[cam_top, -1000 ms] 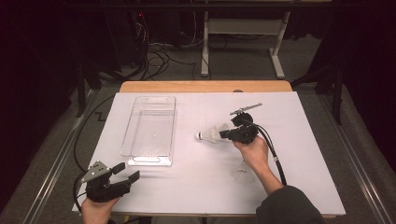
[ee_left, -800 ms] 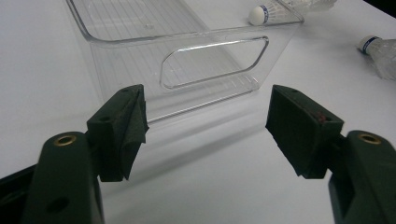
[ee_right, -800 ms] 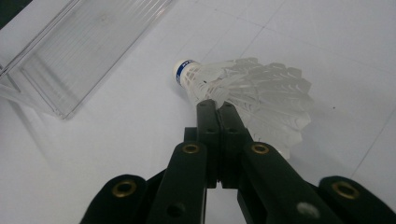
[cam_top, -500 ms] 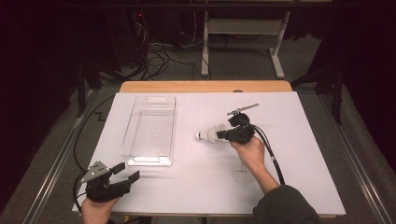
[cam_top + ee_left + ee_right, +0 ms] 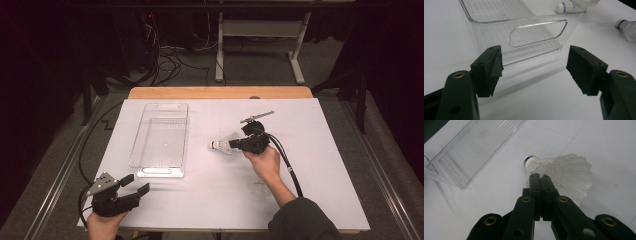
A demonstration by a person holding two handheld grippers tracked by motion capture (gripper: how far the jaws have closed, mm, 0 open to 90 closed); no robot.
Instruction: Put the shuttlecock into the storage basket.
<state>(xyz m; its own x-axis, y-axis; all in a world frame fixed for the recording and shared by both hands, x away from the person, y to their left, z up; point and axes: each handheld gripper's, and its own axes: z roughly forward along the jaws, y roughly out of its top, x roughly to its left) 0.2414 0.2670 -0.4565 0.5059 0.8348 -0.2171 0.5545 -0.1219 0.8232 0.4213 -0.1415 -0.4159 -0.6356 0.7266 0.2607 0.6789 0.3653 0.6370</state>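
Right gripper [image 5: 541, 178]: jaws pressed fully together, pinching the feather skirt of a white shuttlecock [image 5: 564, 173] near its cork. In the high view the shuttlecock [image 5: 223, 145] sits near table centre, right of the clear plastic bin [image 5: 160, 140] and apart from it, cork pointing toward the bin; judged to be a carry toward that container. Whether it is lifted or resting cannot be told.

Left gripper [image 5: 535, 71]: jaws wide apart, holding nothing, parked at the near-left table edge facing the bin's handle end, likely on standby. A 2nd shuttlecock [image 5: 627, 28] lies on the white table [image 5: 325, 125].
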